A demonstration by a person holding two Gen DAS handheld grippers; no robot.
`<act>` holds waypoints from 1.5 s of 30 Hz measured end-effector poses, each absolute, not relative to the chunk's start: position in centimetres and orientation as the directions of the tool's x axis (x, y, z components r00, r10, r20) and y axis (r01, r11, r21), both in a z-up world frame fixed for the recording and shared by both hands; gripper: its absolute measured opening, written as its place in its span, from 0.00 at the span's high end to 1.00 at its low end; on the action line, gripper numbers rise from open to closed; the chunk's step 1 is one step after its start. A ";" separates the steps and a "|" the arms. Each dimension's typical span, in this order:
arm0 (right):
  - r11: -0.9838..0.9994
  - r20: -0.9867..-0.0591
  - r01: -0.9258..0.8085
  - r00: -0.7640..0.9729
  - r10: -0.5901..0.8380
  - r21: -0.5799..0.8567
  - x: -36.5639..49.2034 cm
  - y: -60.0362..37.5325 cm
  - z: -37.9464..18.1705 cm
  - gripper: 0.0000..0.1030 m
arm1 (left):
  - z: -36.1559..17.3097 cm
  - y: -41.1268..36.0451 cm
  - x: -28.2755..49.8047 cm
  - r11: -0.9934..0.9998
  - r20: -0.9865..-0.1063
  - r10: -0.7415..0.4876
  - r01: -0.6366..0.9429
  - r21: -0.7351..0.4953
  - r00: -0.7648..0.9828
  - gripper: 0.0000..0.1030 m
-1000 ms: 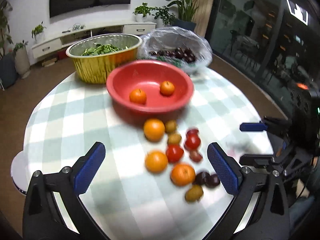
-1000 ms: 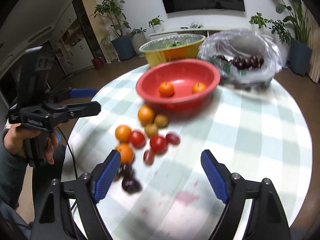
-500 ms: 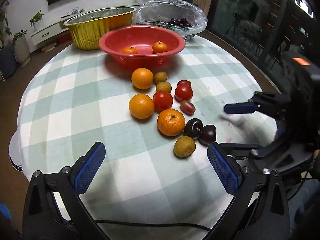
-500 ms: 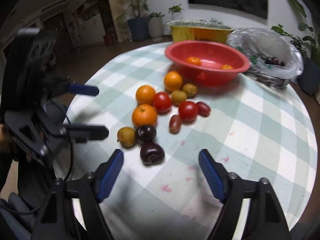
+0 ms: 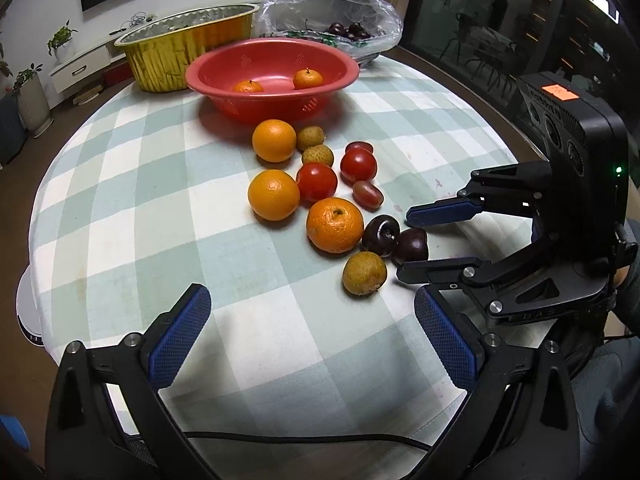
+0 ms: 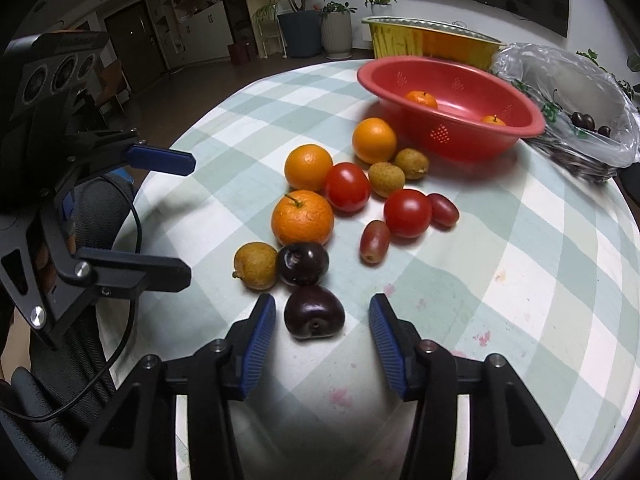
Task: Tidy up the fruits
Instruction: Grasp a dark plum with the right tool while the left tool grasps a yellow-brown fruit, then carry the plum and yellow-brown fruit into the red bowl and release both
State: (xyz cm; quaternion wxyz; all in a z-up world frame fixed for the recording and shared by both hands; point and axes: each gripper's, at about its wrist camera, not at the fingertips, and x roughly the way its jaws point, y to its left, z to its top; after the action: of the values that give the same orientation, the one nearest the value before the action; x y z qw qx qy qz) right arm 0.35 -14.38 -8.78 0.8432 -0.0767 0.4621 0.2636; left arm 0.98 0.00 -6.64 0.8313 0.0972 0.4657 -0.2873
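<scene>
The left gripper (image 5: pixel 312 336) has its two blue pads wide apart and holds nothing; it is above the checked tablecloth (image 5: pixel 132 184), and the loose fruit lies ahead of it. A little forward and to its right is a brown longan (image 5: pixel 364 273), and beyond this a big mandarin (image 5: pixel 335 224) with two oranges (image 5: pixel 273 195) and two red tomatoes (image 5: pixel 317 181) behind it. Far ahead stands the red bowl (image 5: pixel 332 65), with two small mandarins (image 5: pixel 307 79) inside. Further to the right, the right gripper (image 6: pixel 322 334) is also open, lower to the cloth, with one dark cherry (image 6: pixel 314 312) lying between its pads (image 6: pixel 260 336); I see a small gap on each side, so the pads do not touch it. A second dark cherry (image 6: pixel 302 263) is just ahead, touching the longan at its left. Ahead and to the right of this gripper are two small oblong red fruits (image 6: pixel 374 241), and far right is a plastic bag (image 6: pixel 576 92) with more cherries.
</scene>
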 end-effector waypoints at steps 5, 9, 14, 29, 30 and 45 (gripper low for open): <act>0.834 -0.822 -0.542 0.425 0.379 0.105 0.1 -14.1 -8.9 0.57 | -7.1 -0.4 1.1 0.807 -0.842 -0.380 0.582 -0.100 0.383 0.01; 0.832 -0.824 -0.547 0.427 0.373 0.093 0.1 -14.0 -8.9 0.65 | -7.3 -0.7 1.2 0.803 -0.845 -0.380 0.588 -0.100 0.376 0.07; 0.830 -0.823 -0.551 0.427 0.374 0.091 0.1 -14.1 -9.0 0.69 | -7.9 -1.0 1.3 0.799 -0.851 -0.385 0.590 -0.113 0.358 0.24; 0.869 -0.792 -0.474 0.471 0.388 0.143 -1.1 -17.1 -7.5 0.69 | -9.4 -3.9 1.8 0.779 -0.860 -0.406 0.609 -0.149 0.309 0.56; 0.871 -0.790 -0.469 0.474 0.388 0.146 -1.1 -17.3 -7.5 0.69 | -9.4 -3.9 1.9 0.781 -0.859 -0.406 0.606 -0.149 0.311 0.61; 0.878 -0.785 -0.452 0.482 0.389 0.157 -1.3 -17.4 -7.3 0.69 | -9.4 -4.6 1.6 0.776 -0.855 -0.402 0.617 -0.129 0.327 0.75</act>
State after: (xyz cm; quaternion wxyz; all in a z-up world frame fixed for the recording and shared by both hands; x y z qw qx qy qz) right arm -1.32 -17.35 -7.33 0.8602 -0.0356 0.4462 0.2445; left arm 1.65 -4.65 -9.38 0.8070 0.1105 0.4865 -0.3159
